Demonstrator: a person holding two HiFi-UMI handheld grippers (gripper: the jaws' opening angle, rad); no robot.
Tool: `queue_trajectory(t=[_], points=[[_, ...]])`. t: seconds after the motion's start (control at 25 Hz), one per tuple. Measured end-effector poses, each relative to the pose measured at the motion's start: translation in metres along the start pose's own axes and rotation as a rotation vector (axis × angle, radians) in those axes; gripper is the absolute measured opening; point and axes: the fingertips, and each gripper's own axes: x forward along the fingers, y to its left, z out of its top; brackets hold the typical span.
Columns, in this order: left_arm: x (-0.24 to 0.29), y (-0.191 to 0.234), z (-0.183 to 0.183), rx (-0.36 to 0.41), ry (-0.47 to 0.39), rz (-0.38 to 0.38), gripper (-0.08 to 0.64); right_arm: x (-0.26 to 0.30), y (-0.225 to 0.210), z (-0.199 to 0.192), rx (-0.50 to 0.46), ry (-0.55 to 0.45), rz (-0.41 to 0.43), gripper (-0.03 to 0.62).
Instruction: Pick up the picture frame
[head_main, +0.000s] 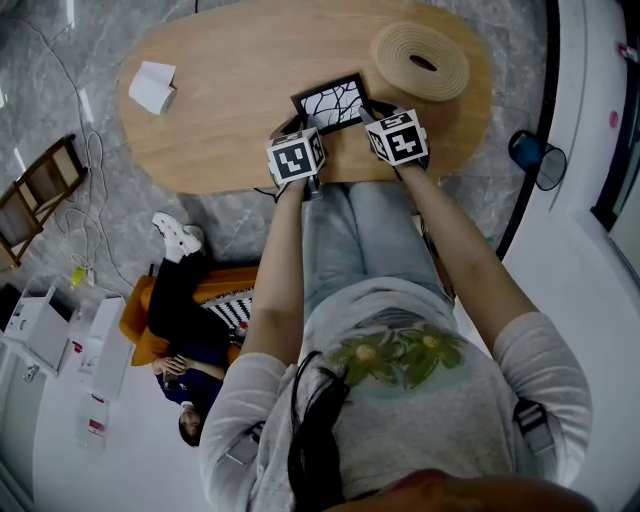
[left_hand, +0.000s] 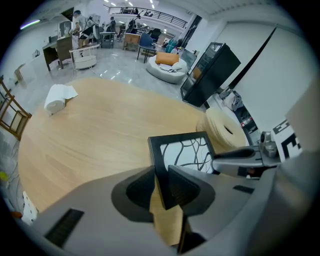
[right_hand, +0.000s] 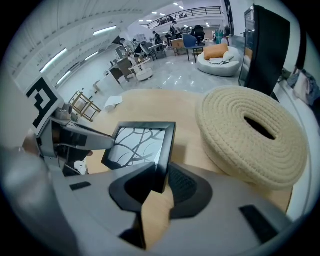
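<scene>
Two grips, one object. The left gripper (left_hand: 162, 186) is clamped on the left border of the picture frame (left_hand: 184, 152), and the black bar runs straight up between its fingers (left_hand: 182, 187). The right gripper (right_hand: 162, 182) is clamped the same way on the right border. Each holds near the frame's near corner, so most of the frame lies ahead of the fingertips, away from the person.

Long axis: it runs across from one gripper to the other, roughly level with a slight skew in the head view. Neither hand is nearer. The frame sits between them, with the patterned glass facing up.

Height: judged from both gripper views, the frame looks just clear of the table (head_main: 230, 80). I cannot tell whether its far edge still touches. The next move looks like a straight rise, and both hands need to go evenly or the frame will twist in the pads.

Surface: pale wood, oval, matte. A coiled rope mat (right_hand: 250, 130) lies just beyond and outboard of the right fingers, close to the frame's right edge. A paper roll (left_hand: 57, 97) lies well apart, far out past the left fingers.

Room: open hall with a glossy grey floor, a black cabinet (left_hand: 210, 72) and a wooden chair (head_main: 40, 185). A person (head_main: 190, 340) is seated on the floor beside the table.
</scene>
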Motion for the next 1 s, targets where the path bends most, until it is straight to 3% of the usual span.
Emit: queue_trajectory(t=[1.0], points=[[-0.060, -0.016, 0.017, 0.023, -0.044, -0.062, 0.091, -0.056, 0.023, 0.015, 0.058, -0.068, -0.003, 0.086]])
